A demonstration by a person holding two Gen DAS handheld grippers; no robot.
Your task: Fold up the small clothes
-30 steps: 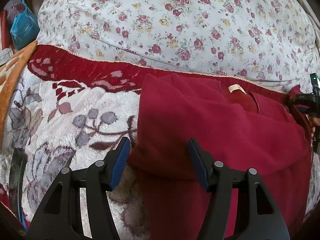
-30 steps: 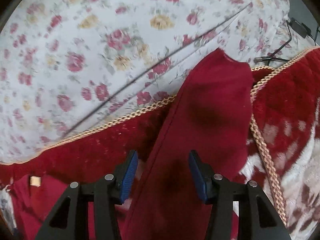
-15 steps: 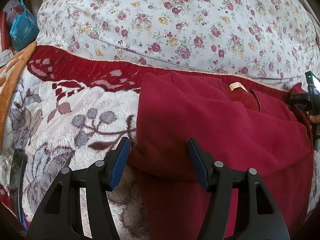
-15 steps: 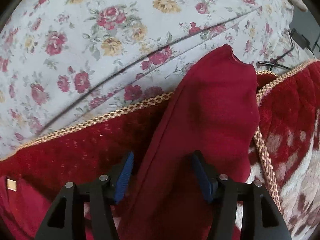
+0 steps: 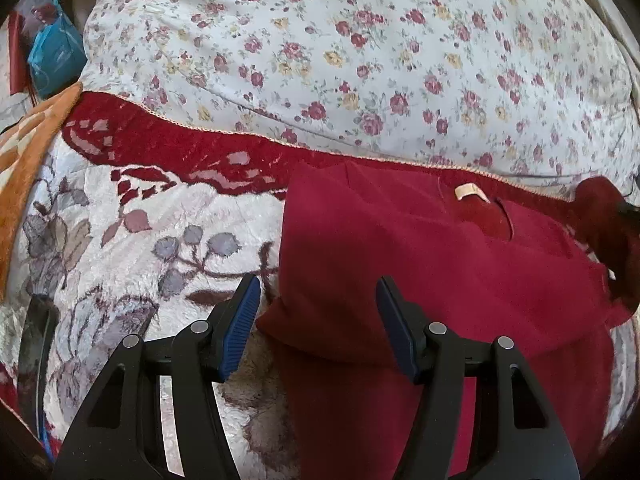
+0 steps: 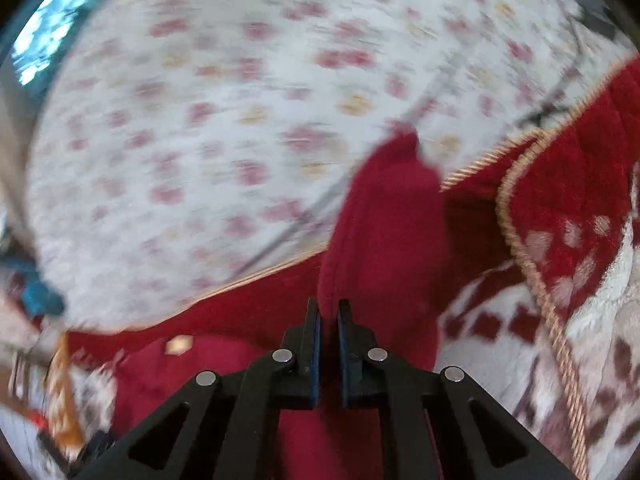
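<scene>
A dark red top (image 5: 420, 264) with a beige neck label (image 5: 466, 191) lies on a plush blanket, its left side folded over the body. My left gripper (image 5: 317, 284) hangs open over the folded lower left corner, and its pads stand clear of the cloth. In the right wrist view, my right gripper (image 6: 328, 306) is shut on the top's right sleeve (image 6: 392, 216). The sleeve runs away from the jaws towards the floral quilt, and the picture is blurred. The same sleeve shows raised at the far right of the left wrist view (image 5: 604, 216).
A floral quilt (image 5: 360, 60) bulges behind the top. The red and white plush blanket (image 5: 140, 232) has a gold cord trim (image 6: 532, 280). An orange blanket (image 5: 24, 152) and a blue bag (image 5: 52, 56) sit at the far left. A dark cable (image 6: 548, 108) lies at the right.
My right gripper has shut on the sleeve it straddled and has risen with it, the view swinging upward and blurring. The left gripper and the top's body have kept still.
</scene>
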